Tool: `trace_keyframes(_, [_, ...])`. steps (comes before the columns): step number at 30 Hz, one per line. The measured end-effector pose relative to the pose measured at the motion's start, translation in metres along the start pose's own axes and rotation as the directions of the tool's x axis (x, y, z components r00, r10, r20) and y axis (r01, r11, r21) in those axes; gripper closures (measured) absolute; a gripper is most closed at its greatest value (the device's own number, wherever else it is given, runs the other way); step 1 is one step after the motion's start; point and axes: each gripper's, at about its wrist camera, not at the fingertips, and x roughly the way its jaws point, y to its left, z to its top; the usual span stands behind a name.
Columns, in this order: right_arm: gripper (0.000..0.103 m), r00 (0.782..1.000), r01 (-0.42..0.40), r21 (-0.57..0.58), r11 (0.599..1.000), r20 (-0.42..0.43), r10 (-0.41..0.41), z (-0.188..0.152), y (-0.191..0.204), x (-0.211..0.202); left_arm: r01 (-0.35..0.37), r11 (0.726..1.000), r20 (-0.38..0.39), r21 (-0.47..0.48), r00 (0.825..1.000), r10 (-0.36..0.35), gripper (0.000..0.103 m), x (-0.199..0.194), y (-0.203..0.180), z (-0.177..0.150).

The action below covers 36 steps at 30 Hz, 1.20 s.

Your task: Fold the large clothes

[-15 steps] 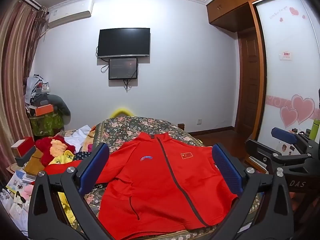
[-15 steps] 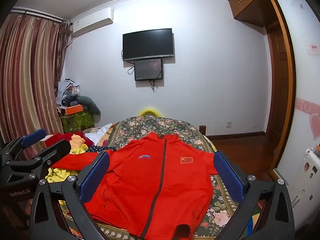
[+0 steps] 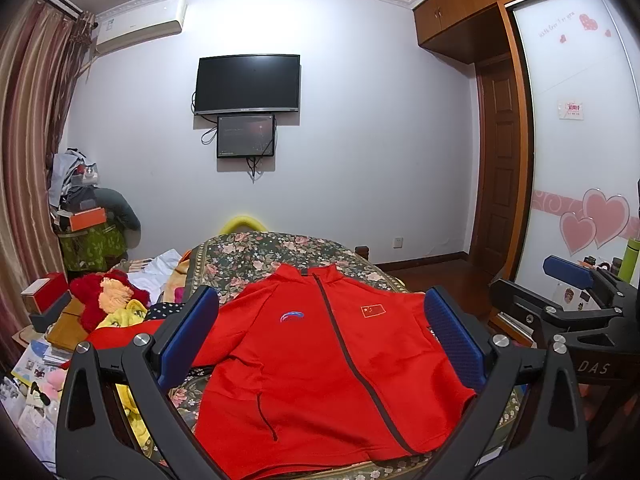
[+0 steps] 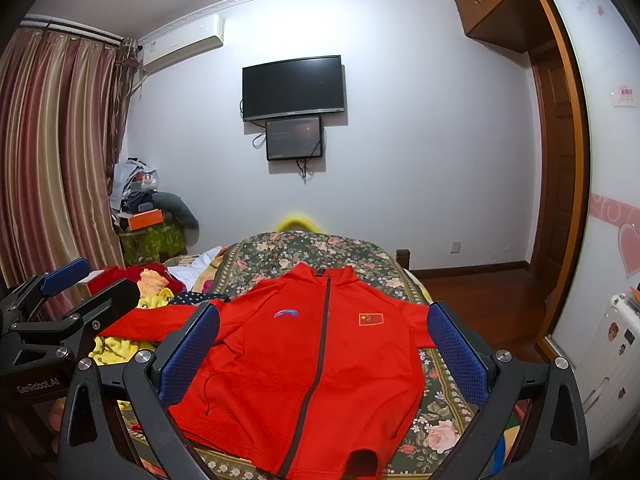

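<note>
Even, fairly bright indoor light, sharp focus, strong fisheye bending and dark corner vignetting.

A jacket (image 3: 320, 364) lies spread flat on the bed (image 3: 256, 248), collar toward the far wall. A heap of clothes (image 3: 116, 300) lies to its left. Behind, a television (image 3: 248, 84) hangs above a smaller screen (image 3: 246, 136).

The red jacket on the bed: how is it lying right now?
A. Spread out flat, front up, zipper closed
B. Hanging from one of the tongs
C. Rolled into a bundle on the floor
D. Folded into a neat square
A. The red jacket lies spread on the floral bedspread with its dark zipper running closed down the front, and both open tongs hover above it without touching.
</note>
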Motion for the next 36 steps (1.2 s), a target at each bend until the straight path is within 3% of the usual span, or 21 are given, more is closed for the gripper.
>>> trace_keyframes(23, [0.000, 1.000, 0.004, 0.004, 1.000, -0.010, -0.004, -0.004, -0.004, 0.009, -0.009, 1.000, -0.013, -0.007, 1.000, 0.009, 0.000, 0.005, 0.014, -0.009])
trace_keyframes(33, [0.000, 1.000, 0.003, -0.014, 1.000, -0.029, -0.004, -0.003, 0.007, 0.023, -0.010, 0.998, -0.082, -0.066, 0.997, 0.005, 0.000, 0.016, 0.027, -0.012])
trace_keyframes(36, [0.000, 0.999, 0.000, -0.023, 1.000, -0.040, -0.001, -0.002, 0.010, 0.034, -0.020, 0.998, -0.059, -0.053, 0.998, 0.017, 0.000, 0.022, 0.034, -0.014])
